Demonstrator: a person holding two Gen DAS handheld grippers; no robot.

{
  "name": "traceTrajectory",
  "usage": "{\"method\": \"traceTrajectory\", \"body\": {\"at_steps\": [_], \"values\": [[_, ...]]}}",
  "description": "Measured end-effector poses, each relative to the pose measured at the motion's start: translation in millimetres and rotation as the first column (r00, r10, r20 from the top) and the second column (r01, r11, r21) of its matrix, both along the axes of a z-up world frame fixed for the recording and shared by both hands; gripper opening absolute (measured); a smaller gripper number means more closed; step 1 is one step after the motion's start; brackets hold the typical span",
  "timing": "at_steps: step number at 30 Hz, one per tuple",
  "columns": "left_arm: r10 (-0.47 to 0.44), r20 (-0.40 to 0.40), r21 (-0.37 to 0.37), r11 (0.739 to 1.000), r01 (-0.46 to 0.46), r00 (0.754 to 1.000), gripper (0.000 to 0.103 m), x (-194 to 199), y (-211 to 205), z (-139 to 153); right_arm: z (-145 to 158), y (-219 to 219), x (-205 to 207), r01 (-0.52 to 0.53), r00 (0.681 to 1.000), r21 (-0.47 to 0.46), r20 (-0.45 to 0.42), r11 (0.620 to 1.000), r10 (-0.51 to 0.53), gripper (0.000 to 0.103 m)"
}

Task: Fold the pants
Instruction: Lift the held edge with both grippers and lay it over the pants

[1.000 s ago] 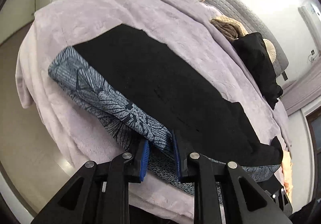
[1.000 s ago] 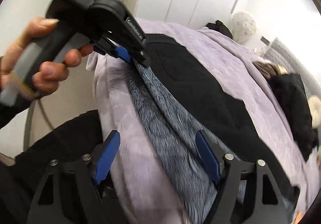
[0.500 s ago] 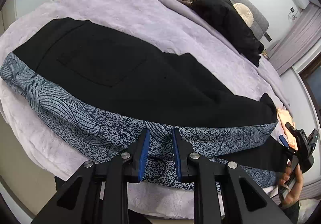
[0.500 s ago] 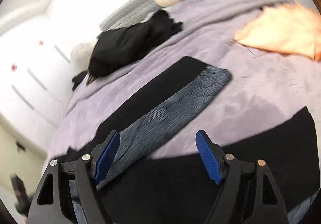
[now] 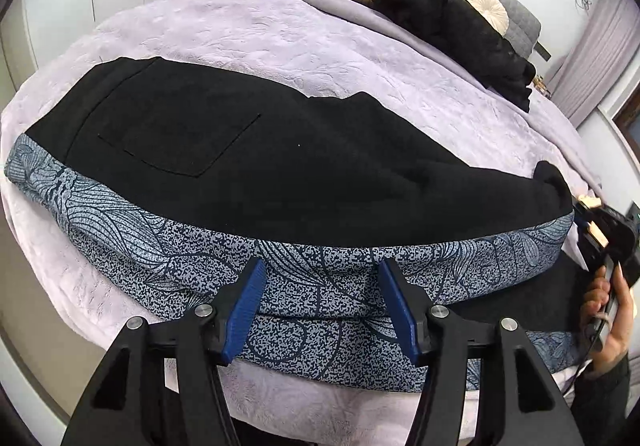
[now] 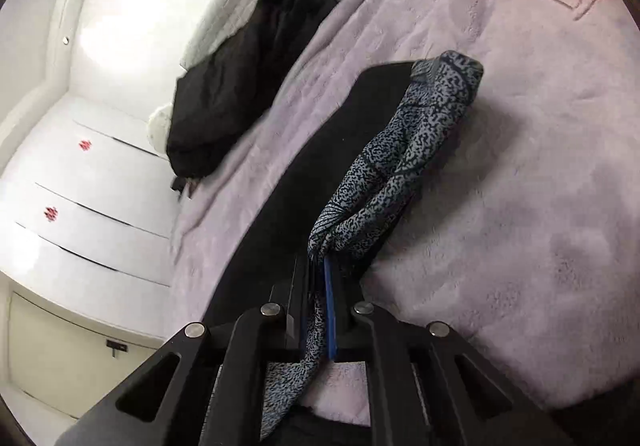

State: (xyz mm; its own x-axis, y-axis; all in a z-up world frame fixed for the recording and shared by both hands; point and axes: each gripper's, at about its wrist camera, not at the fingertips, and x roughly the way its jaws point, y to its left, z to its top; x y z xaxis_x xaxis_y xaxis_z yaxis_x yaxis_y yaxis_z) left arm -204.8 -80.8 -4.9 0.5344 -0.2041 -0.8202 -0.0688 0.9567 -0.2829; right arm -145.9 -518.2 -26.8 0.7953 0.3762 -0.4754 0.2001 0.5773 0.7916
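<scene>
Right claw (image 6: 316,286) now pinching pants (image 6: 400,150)

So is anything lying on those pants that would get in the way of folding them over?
Nothing visible does. The pants lie bare on the blanket; the black clothes sit apart near the headboard, and the right gripper already pinches the cuff end.

A black garment (image 5: 452,18) and round cream cushion (image 5: 486,8) lie on the lilac blanket (image 5: 320,46).

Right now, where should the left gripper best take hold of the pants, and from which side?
Probably the patterned side edge of the pants, from the near bedside. That doubled edge lies flat right between the opening jaws of the left gripper. The right gripper already pinches the cuff.
</scene>
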Motion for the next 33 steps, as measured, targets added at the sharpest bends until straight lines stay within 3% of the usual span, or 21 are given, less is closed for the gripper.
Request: {"method": "traceTrajectory", "body": {"at_steps": [3,7,9,11,13,17,19,21,23,24,27,30,33], "values": [[0.007,0.003,-0.041,0.999,-0.007,1.000,0.060,2.9,4.3,0.0,27.7,-1.4,-28.4,0.015,0.997,-0.076,0.074,0.997,-0.009,0.008],[0.008,-0.009,0.004,1.000,-0.008,1.000,0.060,11.8,-3.9,-6.0,42.2,4.3,-44.8,0.007,0.994,-0.151,0.105,0.988,0.009,0.008],[0.006,-0.010,0.017,1.000,-0.005,1.000,0.065,14.0,-7.6,-6.3,22.8,1.8,-32.5,0.000,1.000,-0.107,0.011,0.994,0.001,0.017],[-0.001,-0.009,0.013,1.000,0.001,1.000,0.065,13.7,-7.6,-5.6,-11.8,-6.2,-20.5,0.005,0.997,0.004,-0.083,1.000,-0.005,0.045],[-0.006,-0.009,0.004,1.000,0.006,1.000,0.065,13.3,-5.2,-5.7,-15.9,-4.2,-19.2,0.006,0.997,-0.002,-0.071,1.000,-0.006,0.045],[-0.008,-0.014,0.018,1.000,0.009,1.000,0.065,15.3,-5.9,-5.6,-9.6,7.4,-12.0,0.004,0.994,-0.064,-0.108,0.998,-0.011,0.063],[-0.005,-0.010,0.028,1.000,0.005,1.000,0.065,15.3,-8.3,-6.1,-11.7,9.2,-0.9,0.031,0.993,-0.072,-0.116,0.997,-0.039,0.065],[-0.010,-0.006,0.035,0.999,0.010,1.000,0.065,15.0,-10.7,-6.9,-17.6,4.6,8.3,0.020,0.994,-0.048,-0.106,0.999,-0.025,0.065],[-0.019,-0.006,0.034,0.999,0.019,1.000,0.065,14.6,-10.4,-6.9,-21.9,2.0,14.2,0.026,0.994,-0.019,-0.104,0.999,-0.028,0.039],[-0.021,-0.008,0.028,0.999,0.022,1.000,0.065,14.3,-9.2,-6.9,-20.2,1.5,12.5,0.029,0.995,-0.006,-0.094,1.000,-0.030,0.015],[-0.021,-0.014,0.011,1.000,0.021,1.000,0.065,13.3,-4.6,-6.7,3.7,4.3,-12.2,0.055,0.998,-0.091,-0.031,0.994,-0.058,0.009],[-0.014,-0.023,0.001,1.000,0.014,1.000,0.065,13.5,-1.1,0.5,49.2,12.1,-47.4,0.084,0.996,-0.226,0.037,0.970,-0.077,0.009],[-0.030,0.023,-0.036,0.999,0.031,0.999,0.065,10.2,1.9,22.0,106.9,27.5,-94.4,0.105,0.990,-0.328,0.126,0.939,-0.067,0.009]]}}
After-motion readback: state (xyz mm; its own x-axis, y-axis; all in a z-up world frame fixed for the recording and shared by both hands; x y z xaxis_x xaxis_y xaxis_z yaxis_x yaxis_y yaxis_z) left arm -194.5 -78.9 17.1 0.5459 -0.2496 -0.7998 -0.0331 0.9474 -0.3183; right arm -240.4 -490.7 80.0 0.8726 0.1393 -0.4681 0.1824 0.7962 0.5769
